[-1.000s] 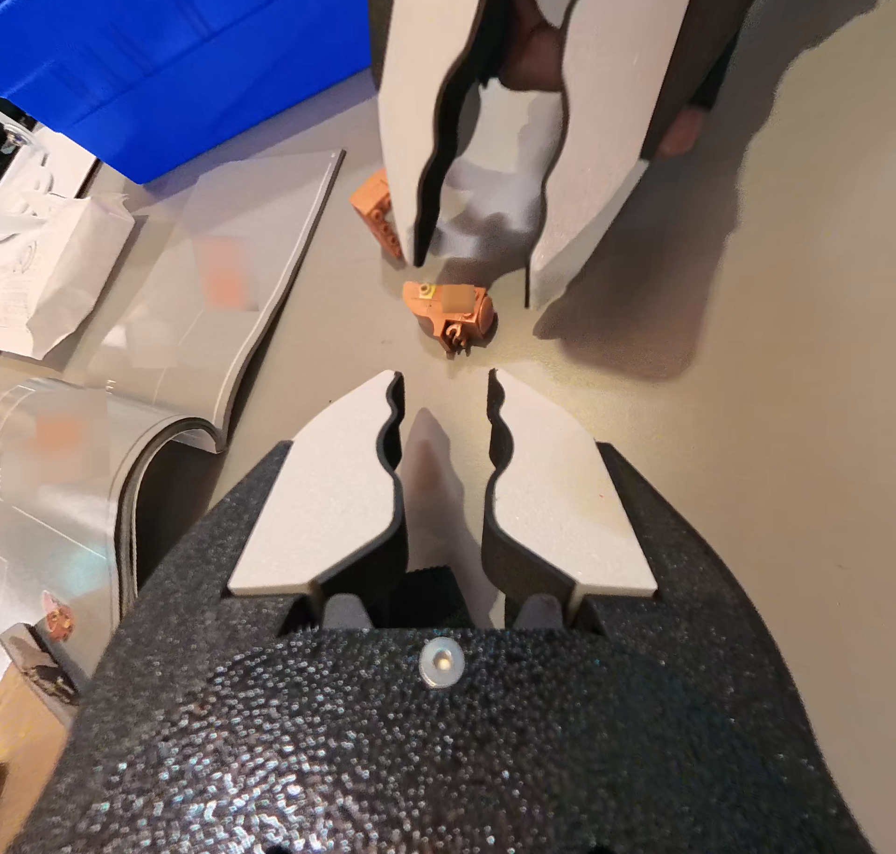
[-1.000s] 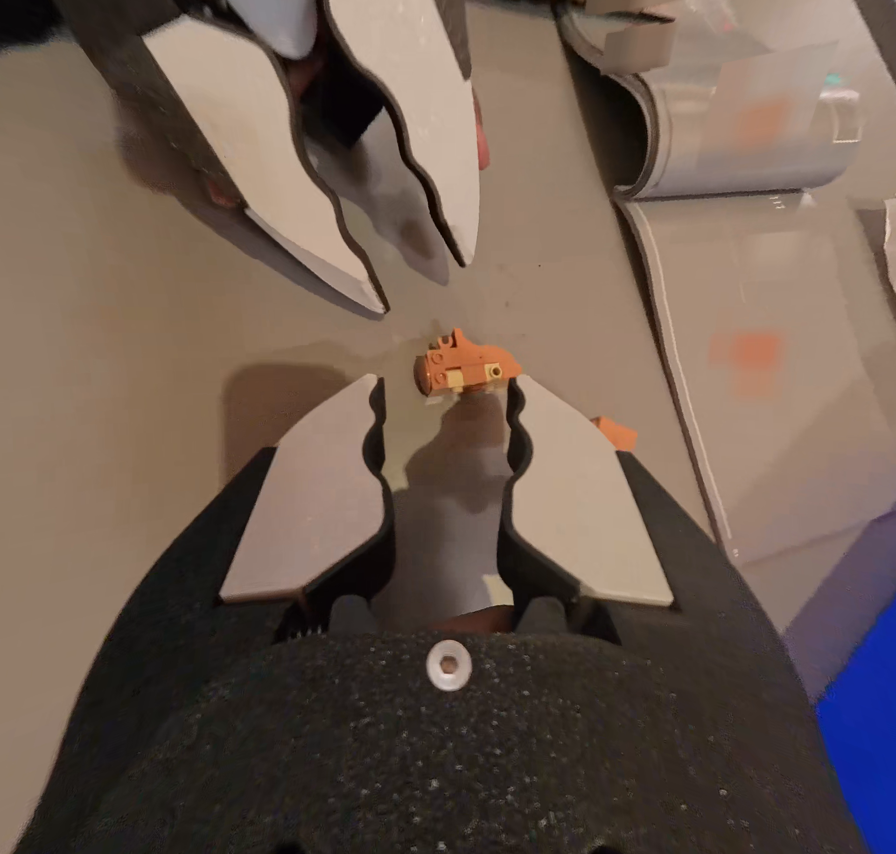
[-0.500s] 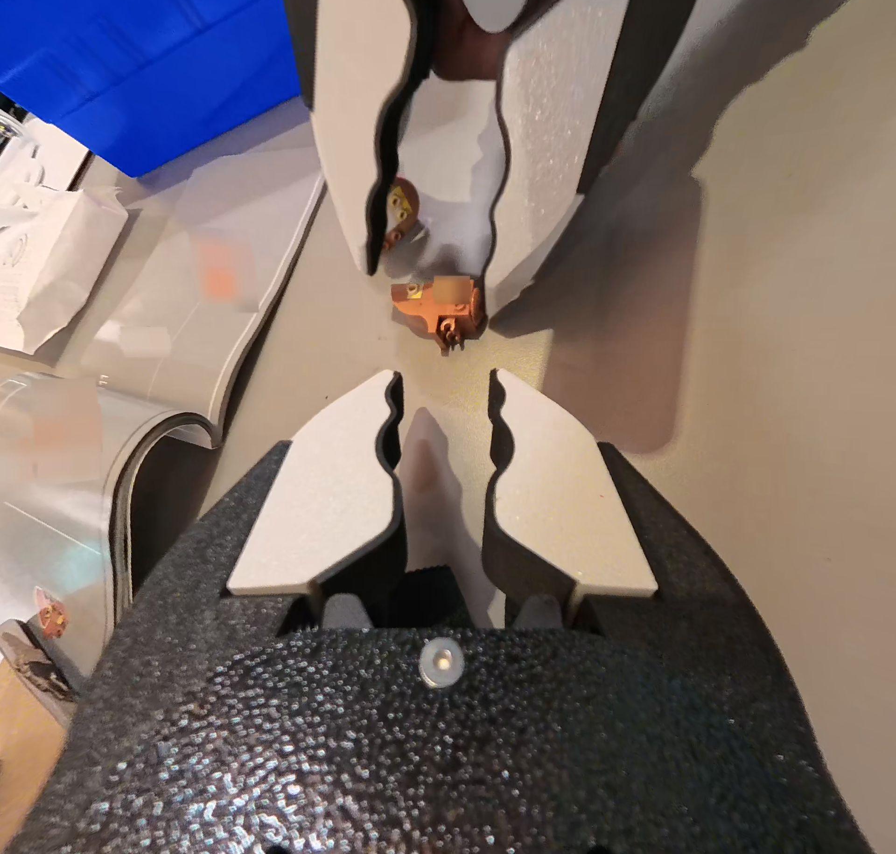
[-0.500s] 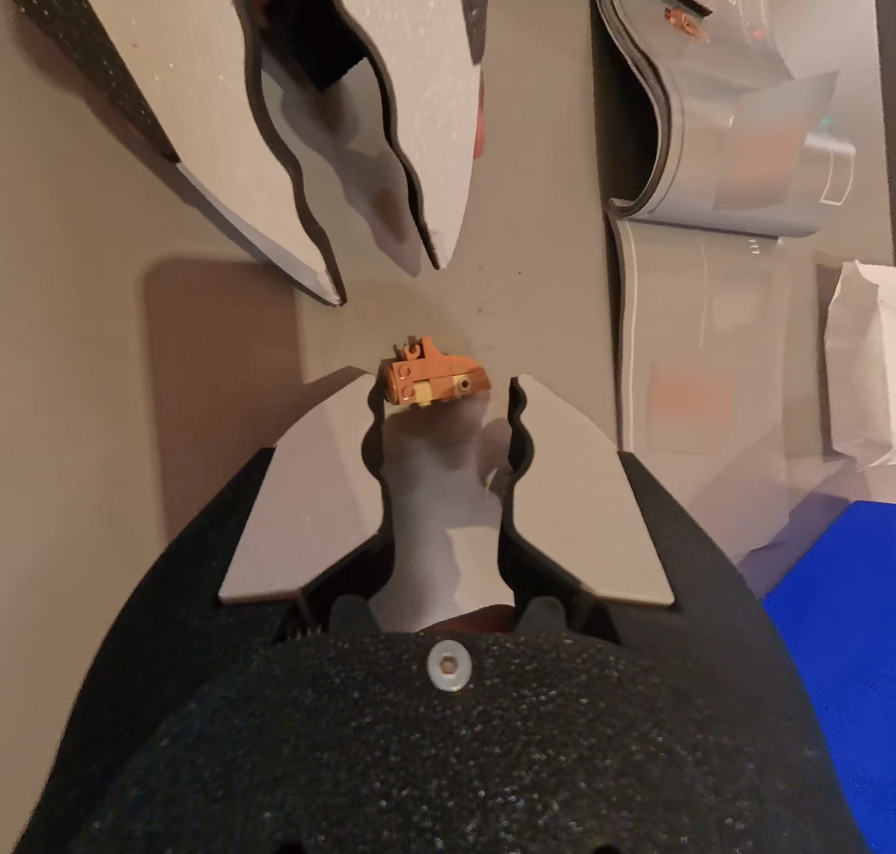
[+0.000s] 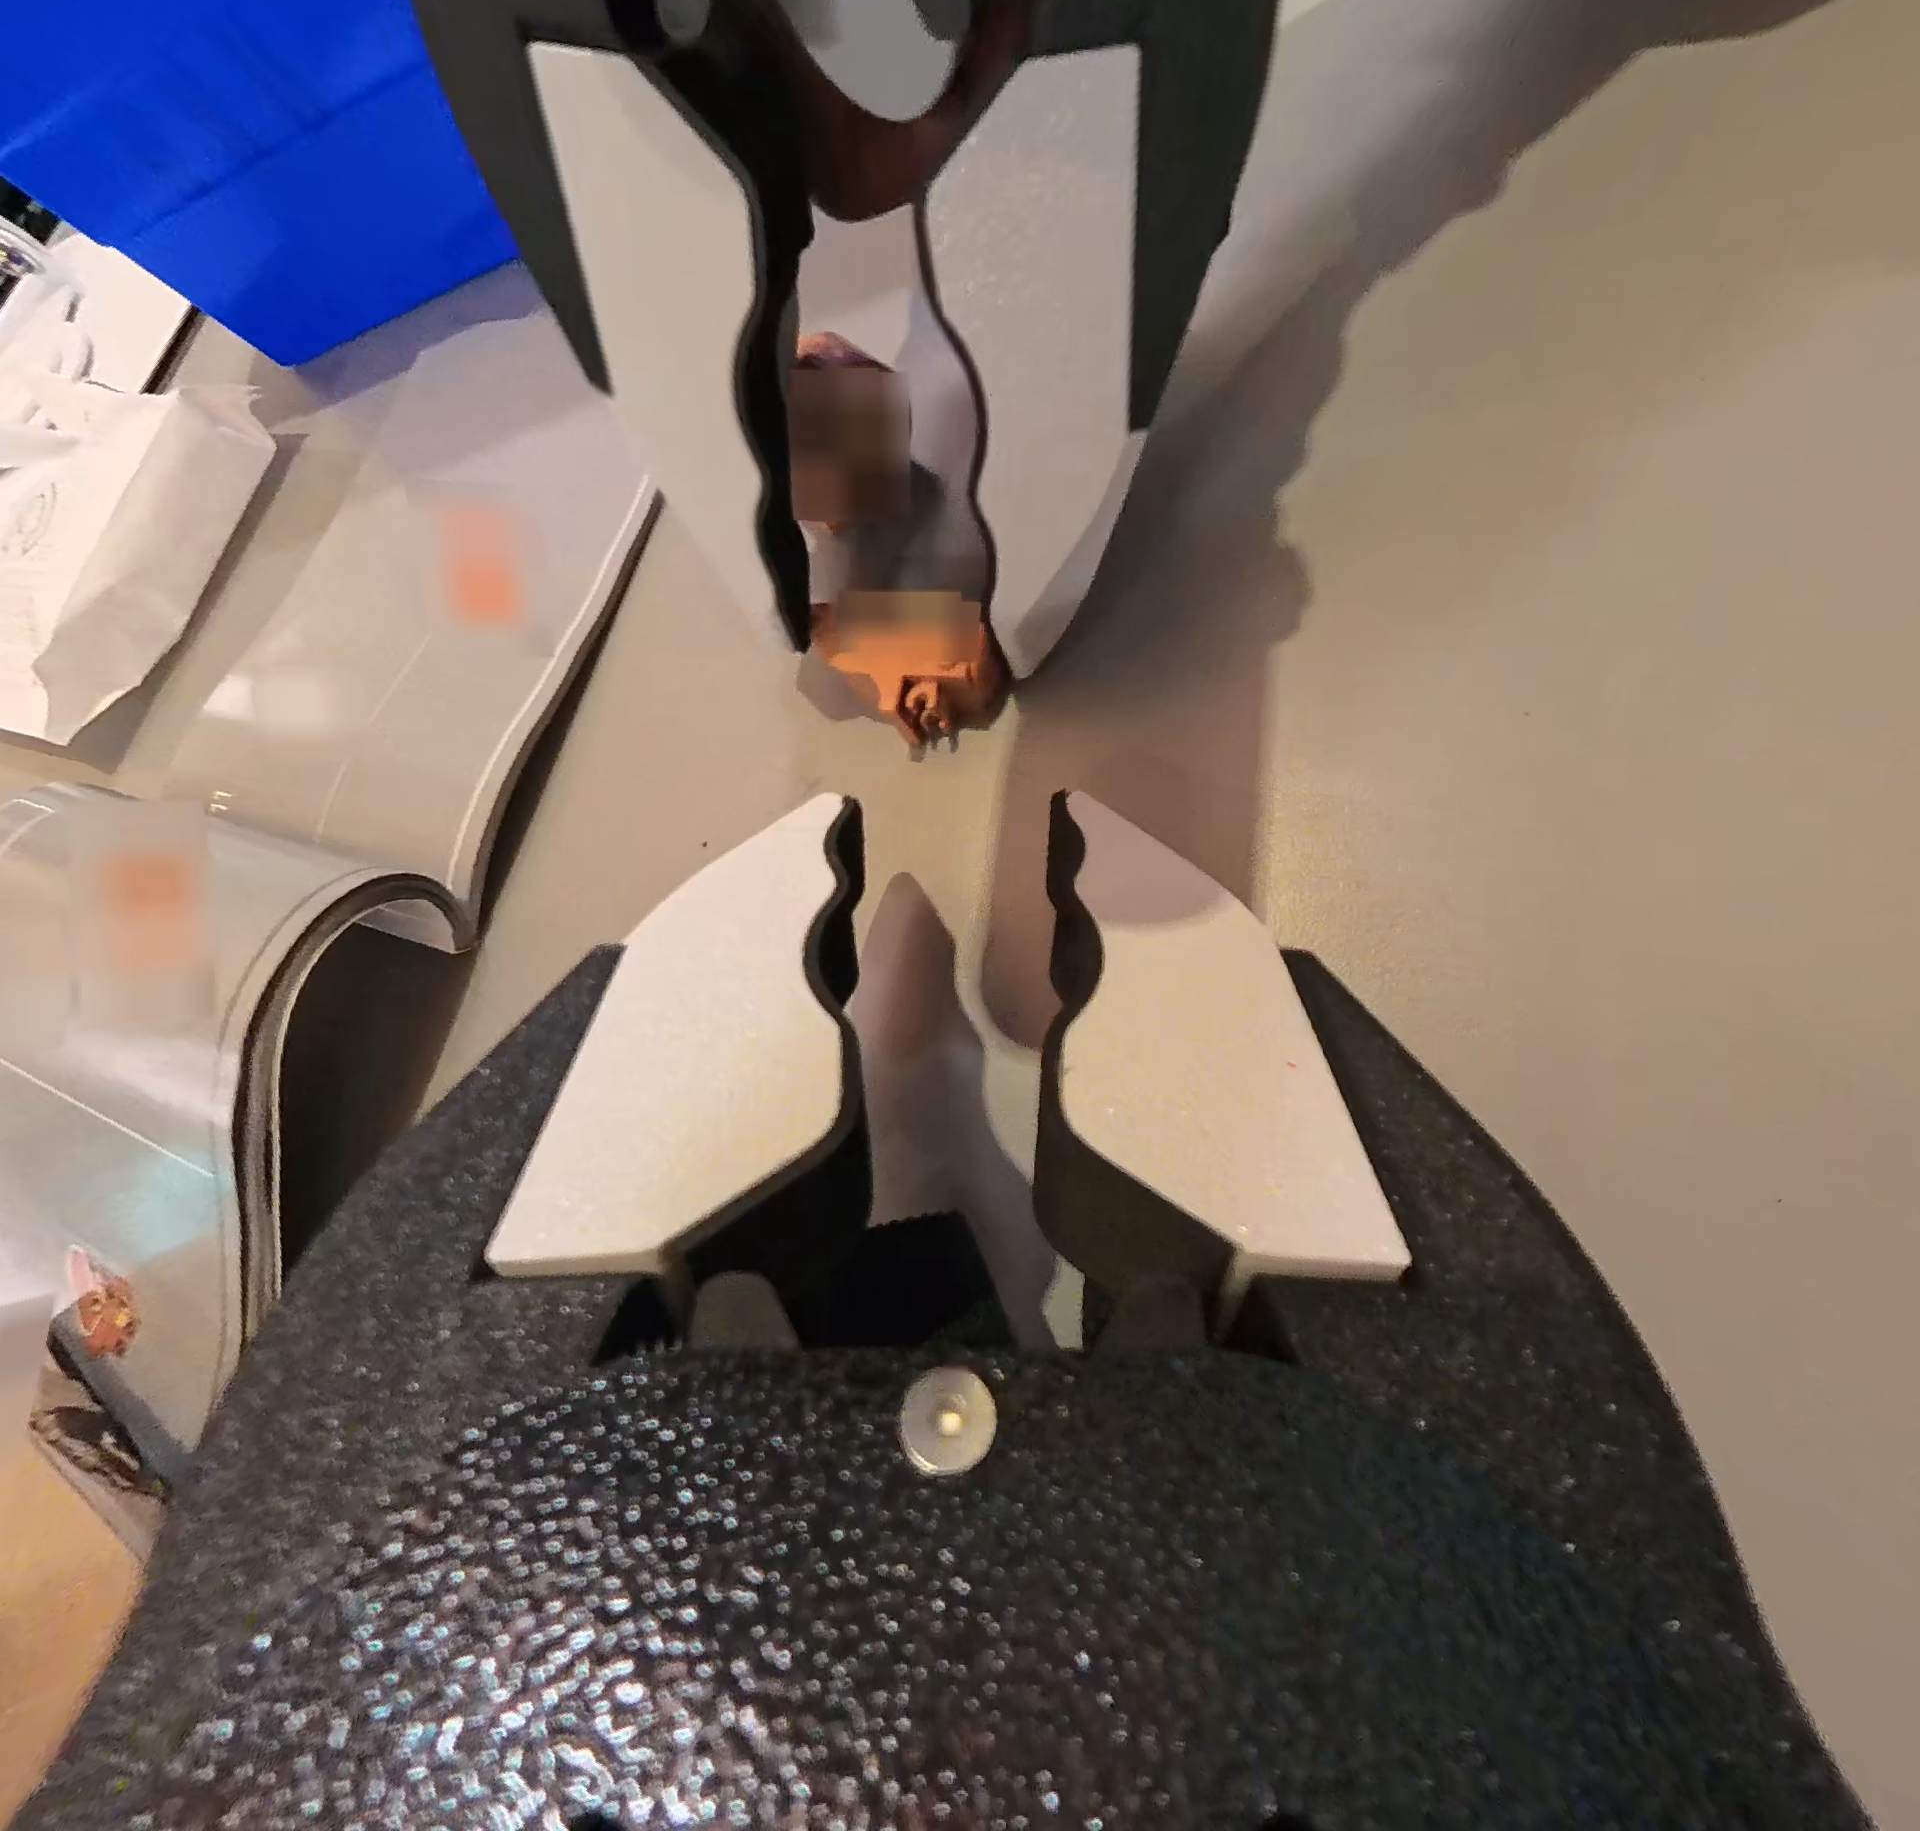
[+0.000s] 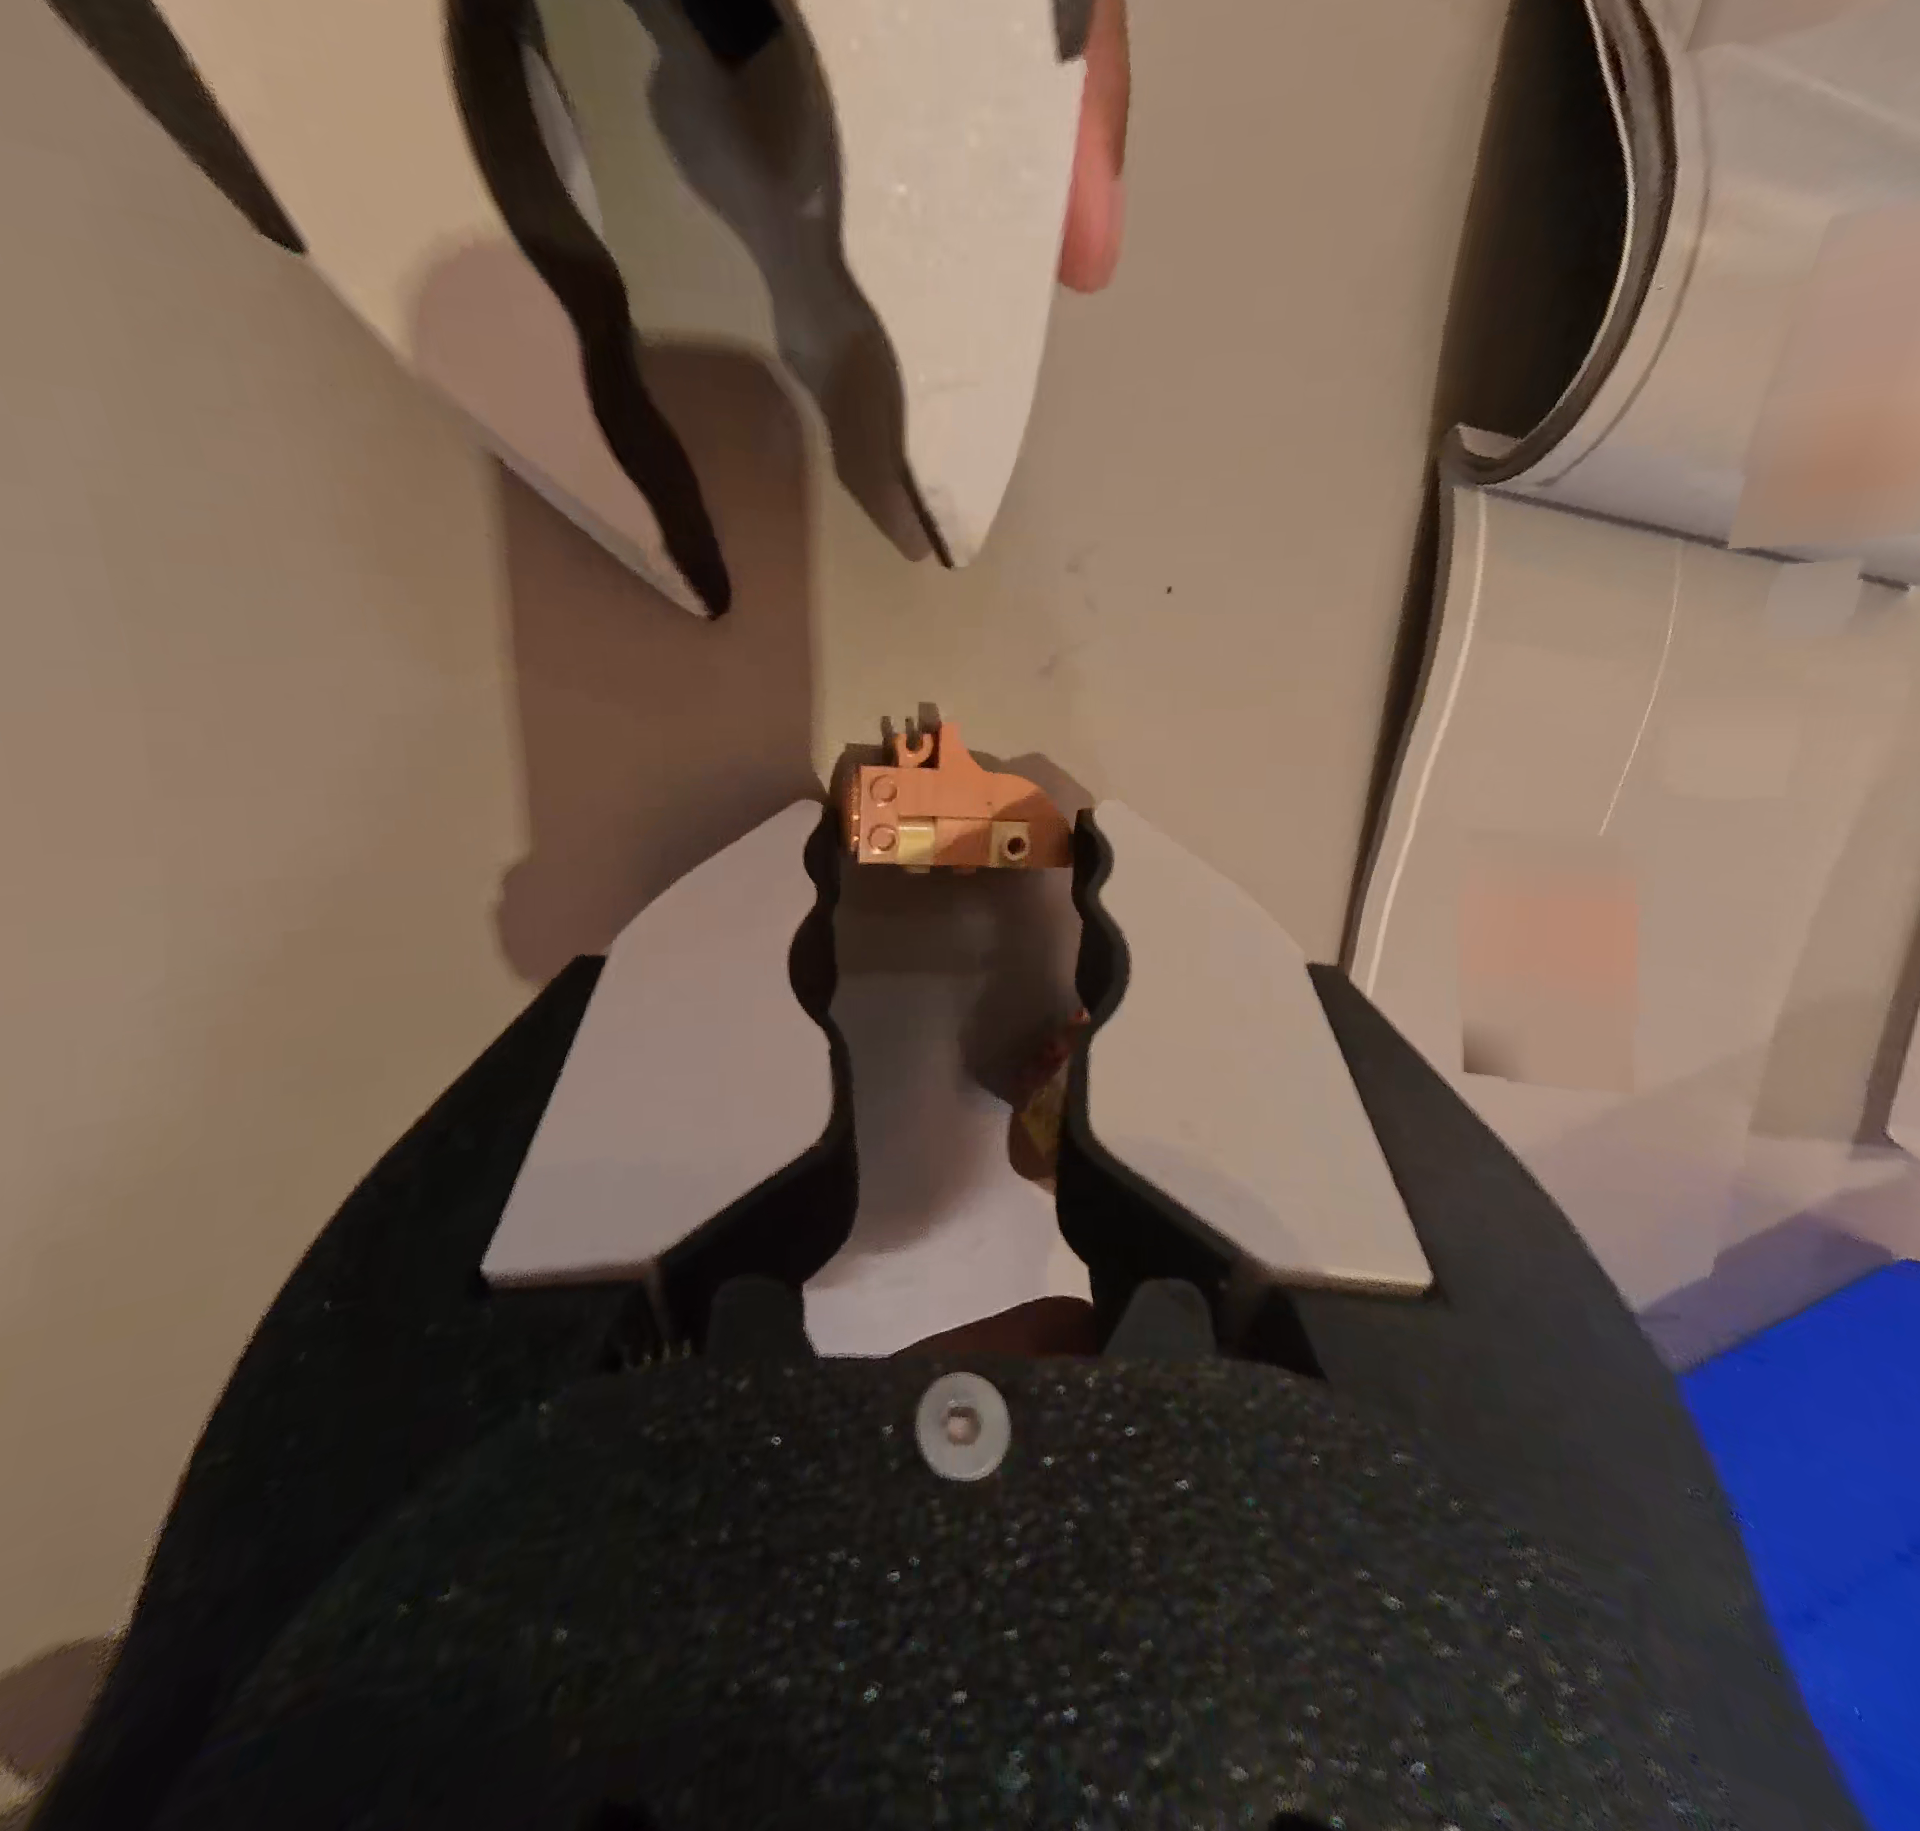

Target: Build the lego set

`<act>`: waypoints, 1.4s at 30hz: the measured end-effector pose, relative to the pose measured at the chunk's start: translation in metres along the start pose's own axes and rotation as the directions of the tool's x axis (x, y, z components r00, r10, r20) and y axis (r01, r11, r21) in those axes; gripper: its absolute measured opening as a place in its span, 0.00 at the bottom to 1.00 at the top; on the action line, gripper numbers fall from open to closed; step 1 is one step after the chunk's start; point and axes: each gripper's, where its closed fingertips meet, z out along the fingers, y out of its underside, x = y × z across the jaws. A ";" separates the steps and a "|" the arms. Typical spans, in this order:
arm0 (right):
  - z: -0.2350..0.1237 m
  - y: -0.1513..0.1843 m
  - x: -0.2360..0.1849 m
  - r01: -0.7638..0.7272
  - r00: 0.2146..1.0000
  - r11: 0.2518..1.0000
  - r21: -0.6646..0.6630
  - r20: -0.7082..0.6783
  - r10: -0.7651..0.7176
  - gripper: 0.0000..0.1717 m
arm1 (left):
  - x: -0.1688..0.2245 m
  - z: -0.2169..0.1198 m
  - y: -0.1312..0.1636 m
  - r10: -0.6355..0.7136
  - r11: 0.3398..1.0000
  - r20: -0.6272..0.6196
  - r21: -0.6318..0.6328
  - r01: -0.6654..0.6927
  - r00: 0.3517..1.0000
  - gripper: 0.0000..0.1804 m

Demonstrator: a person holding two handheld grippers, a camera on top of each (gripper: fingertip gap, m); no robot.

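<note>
A small orange brick assembly (image 6: 935, 810) with a clip on its far side lies on the grey table (image 6: 260, 742). My right gripper (image 6: 951, 825) has its two fingertips on either side of it, and both pads press its sides. In the left wrist view the same assembly (image 5: 925, 685) sits between the right gripper's tips (image 5: 904, 654). My left gripper (image 5: 954, 805) is open and empty, just short of the assembly and facing it; it also shows in the right wrist view (image 6: 831, 586). A second orange piece (image 6: 1049, 1085) lies on the table under the right gripper's right finger.
An open glossy booklet (image 5: 343, 638) lies left of the left gripper and shows in the right wrist view (image 6: 1558, 846). A blue bin (image 5: 208, 119) stands behind it, with a white paper bag (image 5: 114, 514) beside it. A person's finger (image 6: 1096, 171) shows by the left gripper. Some 4 cm of space lies between my two pairs of fingers.
My right gripper moved forward around the orange assembly and its jaws narrowed onto it. The assembly turned square to the fingers. The left gripper stayed open and in place.
</note>
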 end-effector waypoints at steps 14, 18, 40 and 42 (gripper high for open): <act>-0.028 -0.029 -0.005 0.255 0.920 0.943 0.212 -0.355 -0.169 0.25 | -0.006 -0.014 -0.030 -0.573 0.760 -0.342 0.116 0.639 0.745 0.19; -0.030 -0.034 -0.009 0.329 0.884 0.920 0.212 -0.412 -0.221 0.25 | -0.005 -0.008 -0.035 -0.607 0.727 -0.369 0.099 0.679 0.704 0.20; -0.059 0.049 0.025 -0.255 0.904 0.847 0.466 -0.196 0.380 0.25 | -0.035 -0.007 -0.044 -0.395 0.847 -0.273 0.261 0.463 0.877 0.11; -0.053 0.054 0.028 -0.291 0.896 0.843 0.452 -0.180 0.406 0.24 | -0.036 -0.002 -0.045 -0.337 0.881 -0.279 0.243 0.405 0.899 0.11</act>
